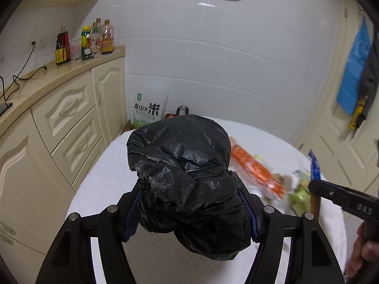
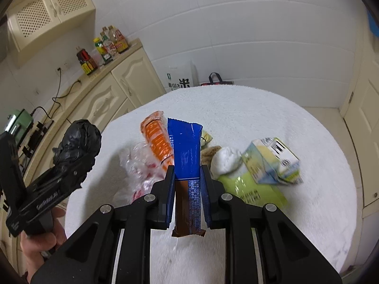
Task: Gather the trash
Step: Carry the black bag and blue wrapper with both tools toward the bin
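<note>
My left gripper (image 1: pixel 189 189) is shut on a crumpled black trash bag (image 1: pixel 180 156) and holds it above the white-towelled round table (image 1: pixel 99 175); it also shows in the right wrist view (image 2: pixel 71 165) at the left with the bag (image 2: pixel 78 142). My right gripper (image 2: pixel 187 170) is shut on a blue and brown snack wrapper (image 2: pixel 186 146), held above the table. It shows at the right edge of the left wrist view (image 1: pixel 316 189). On the table lie an orange wrapper (image 2: pixel 157 137), clear plastic (image 2: pixel 135 163), a green packet (image 2: pixel 248 187), a crushed carton (image 2: pixel 270 158) and a white wad (image 2: pixel 225 158).
Cream cabinets (image 1: pixel 71 108) with a counter and several bottles (image 1: pixel 94 40) stand at the left. A rice sack (image 1: pixel 149 108) and a red bag (image 2: pixel 215 80) sit on the floor behind the table. A cream door (image 2: pixel 364 127) is at the right.
</note>
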The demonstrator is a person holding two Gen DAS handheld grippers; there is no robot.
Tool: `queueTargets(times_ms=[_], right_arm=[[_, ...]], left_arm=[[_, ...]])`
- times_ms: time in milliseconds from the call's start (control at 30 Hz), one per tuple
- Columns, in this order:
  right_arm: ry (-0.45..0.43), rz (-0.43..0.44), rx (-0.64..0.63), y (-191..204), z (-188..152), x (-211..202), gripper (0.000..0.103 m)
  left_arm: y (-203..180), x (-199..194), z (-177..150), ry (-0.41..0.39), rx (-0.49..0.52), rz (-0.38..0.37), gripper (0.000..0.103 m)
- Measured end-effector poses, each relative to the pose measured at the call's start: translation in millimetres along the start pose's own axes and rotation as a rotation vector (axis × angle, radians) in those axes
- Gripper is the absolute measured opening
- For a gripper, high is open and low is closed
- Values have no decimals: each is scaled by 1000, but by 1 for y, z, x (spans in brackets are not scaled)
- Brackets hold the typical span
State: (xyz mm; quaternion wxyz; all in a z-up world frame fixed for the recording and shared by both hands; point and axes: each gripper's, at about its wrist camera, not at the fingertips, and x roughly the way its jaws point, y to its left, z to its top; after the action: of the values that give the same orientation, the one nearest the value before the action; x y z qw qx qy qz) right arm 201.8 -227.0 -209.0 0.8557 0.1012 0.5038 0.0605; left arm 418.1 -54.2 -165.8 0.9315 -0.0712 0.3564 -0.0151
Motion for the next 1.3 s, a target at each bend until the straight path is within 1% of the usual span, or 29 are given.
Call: queueTargets(times_ms=[167,200,267,333,467,633,700,833,967,1000,1100,1300], right_arm=[[-43,5,13,-3,-13,-35,20],[-52,5,13,-4,-15,-41,20],[-73,5,15,-4,-20,-56,20],[-92,5,17,-5,-25,-69,20],[-134,8,26,-10,-31,-95,20],[-192,3,46,-23,-37,-130,20],[-213,-5,54,-30,-40,-142,20],[-263,-27,81,-49,-45,-172,20],[-303,-57,111,-71,-53,-201,20],[-311,-69,119,-78,-55,-209,20],[-333,-113,154,-103,-63,-231,20],[-362,-208,280,-170,-88,-267,20]], left_arm=[[-8,-22,-11,-52,27,-18,66],[-3,-21,-13,-60,32,-19,66],[-3,-32,-14,-79,44,-31,66],[0,-50,-22,-98,56,-37,66],[-3,-77,-26,-139,93,-69,66],[-6,-106,-43,-176,132,-121,66],[-14,-110,-47,-190,152,-142,66],[-41,-135,-64,-221,192,-192,66],[-60,-141,-72,-227,236,-263,66],[-68,-145,-76,-225,245,-282,66],[-87,-143,-81,-214,286,-340,66],[-131,-125,-87,-140,370,-461,66]])
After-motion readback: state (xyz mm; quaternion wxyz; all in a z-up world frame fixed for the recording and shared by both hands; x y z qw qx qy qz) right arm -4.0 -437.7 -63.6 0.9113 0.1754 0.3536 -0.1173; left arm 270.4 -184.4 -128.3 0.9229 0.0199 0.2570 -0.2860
